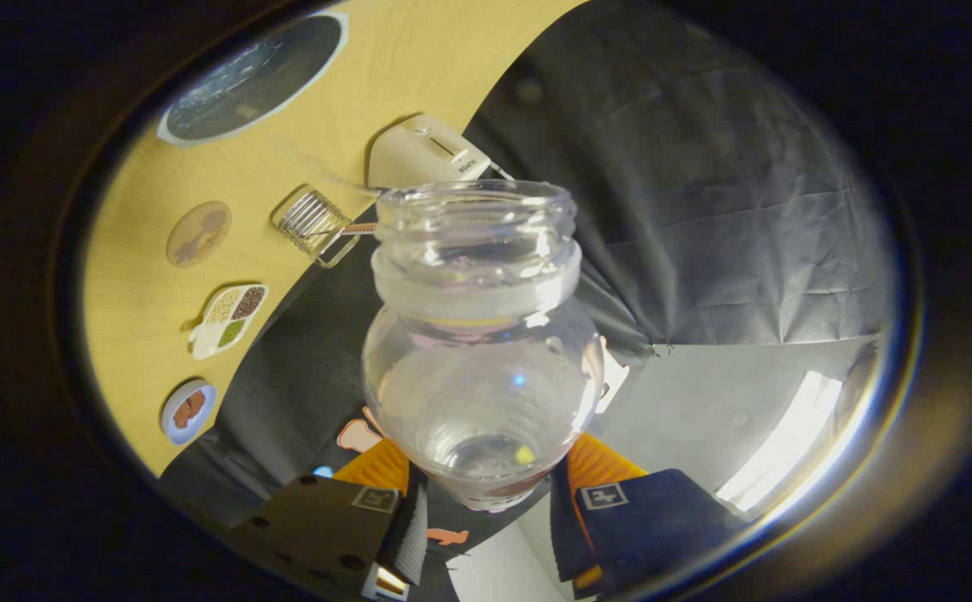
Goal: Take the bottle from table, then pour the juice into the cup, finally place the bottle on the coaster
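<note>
Wooden table (pixel 143 301) runs tilted beyond the fingers, carrying a round coaster (pixel 198 233), a ribbed glass cup (pixel 315 226), a pale device (pixel 423 155), a sectioned dish (pixel 231 318) and a small plate (pixel 188 411). Gripper (pixel 486 493) clamps both fingers on the clear bottle (pixel 479 351), mouth pointing away, little liquid visible inside. Judged risk: the smooth round body twisting in the clamp during return, or landing off the coaster and tipping
</note>
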{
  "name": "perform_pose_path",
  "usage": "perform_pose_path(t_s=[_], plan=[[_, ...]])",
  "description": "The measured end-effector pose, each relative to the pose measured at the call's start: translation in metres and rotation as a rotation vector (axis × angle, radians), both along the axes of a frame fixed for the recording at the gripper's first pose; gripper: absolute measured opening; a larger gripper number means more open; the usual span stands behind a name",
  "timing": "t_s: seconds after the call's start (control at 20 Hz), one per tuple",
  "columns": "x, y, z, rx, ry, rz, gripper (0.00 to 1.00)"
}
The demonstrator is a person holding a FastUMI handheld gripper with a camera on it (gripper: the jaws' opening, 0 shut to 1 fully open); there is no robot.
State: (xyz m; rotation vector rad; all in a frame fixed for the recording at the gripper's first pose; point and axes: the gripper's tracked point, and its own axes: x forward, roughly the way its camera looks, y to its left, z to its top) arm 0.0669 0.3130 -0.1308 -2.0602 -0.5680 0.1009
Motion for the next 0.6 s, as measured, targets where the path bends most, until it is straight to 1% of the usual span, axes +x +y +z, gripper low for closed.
perform_pose_path(t_s=[0.25, 0.4, 0.5, 0.6], plan=[[0.009, -0.01, -0.005, 0.055, 0.054, -0.059, 0.64], [0.009, -0.012, -0.006, 0.074, 0.07, -0.067, 0.64], [0.007, -0.016, -0.016, 0.106, 0.123, -0.08, 0.64], [0.006, -0.027, -0.029, 0.145, 0.188, -0.123, 0.64]])
